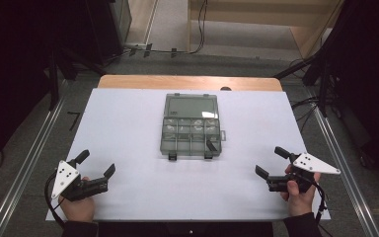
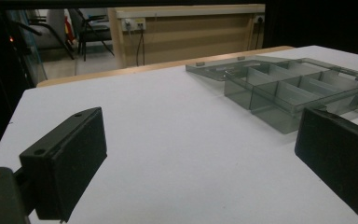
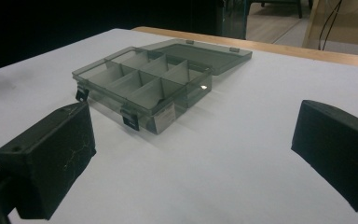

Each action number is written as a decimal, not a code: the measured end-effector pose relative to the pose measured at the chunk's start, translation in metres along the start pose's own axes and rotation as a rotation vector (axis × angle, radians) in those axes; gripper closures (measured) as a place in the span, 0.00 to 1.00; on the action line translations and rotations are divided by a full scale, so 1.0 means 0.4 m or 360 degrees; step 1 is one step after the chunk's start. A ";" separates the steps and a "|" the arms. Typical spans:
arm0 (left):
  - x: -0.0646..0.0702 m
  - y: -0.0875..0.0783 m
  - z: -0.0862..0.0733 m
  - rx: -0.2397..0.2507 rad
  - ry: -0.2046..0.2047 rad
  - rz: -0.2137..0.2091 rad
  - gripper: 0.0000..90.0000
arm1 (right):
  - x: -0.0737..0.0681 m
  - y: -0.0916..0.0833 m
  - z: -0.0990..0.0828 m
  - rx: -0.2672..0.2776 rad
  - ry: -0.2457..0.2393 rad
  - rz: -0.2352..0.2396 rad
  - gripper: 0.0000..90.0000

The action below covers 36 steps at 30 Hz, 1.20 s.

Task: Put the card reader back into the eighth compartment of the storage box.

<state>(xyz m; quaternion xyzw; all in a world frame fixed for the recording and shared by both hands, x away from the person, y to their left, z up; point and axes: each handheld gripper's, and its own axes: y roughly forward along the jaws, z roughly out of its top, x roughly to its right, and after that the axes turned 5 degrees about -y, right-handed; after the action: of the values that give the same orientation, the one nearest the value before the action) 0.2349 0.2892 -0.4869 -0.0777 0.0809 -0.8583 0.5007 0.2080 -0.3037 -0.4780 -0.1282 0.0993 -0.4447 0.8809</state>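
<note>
High view: the compartment box, smoky clear plastic, sits at mid-table on the white table cover, lid laid open flat toward the far edge. Two latch tabs hang off its near wall. The left gripper rests near the front left corner, jaws spread, holding nothing. The right gripper rests near the front right corner, jaws likewise spread and empty. Both are well apart from the box.

Left gripper view: the box lies ahead and to the right, dividers upright, compartments apparently empty, though glare makes this uncertain. Risk: the box looks light and the cover smooth, so a one-sided push on a wall would probably slide or spin it rather than seat a grip.

Right gripper view: the box lies ahead and to the left, with the open lid flat behind it. Risks, as judged: closing the lid with one jaw while the base is unheld could drag the whole box; the thin walls could slip from between the jaws; the near latches may catch a jaw on approach.
</note>
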 end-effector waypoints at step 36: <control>-0.002 -0.002 0.000 0.0006 -0.0012 -0.0002 0.02 | 0.100 -0.139 -0.085 0.0098 0.0070 -0.0174 0.00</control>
<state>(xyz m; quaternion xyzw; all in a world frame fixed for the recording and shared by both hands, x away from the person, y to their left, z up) 0.2347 0.2901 -0.4868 -0.0800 0.0772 -0.8585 0.5006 0.1795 -0.3725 -0.4952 -0.0964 0.0978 -0.4978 0.8563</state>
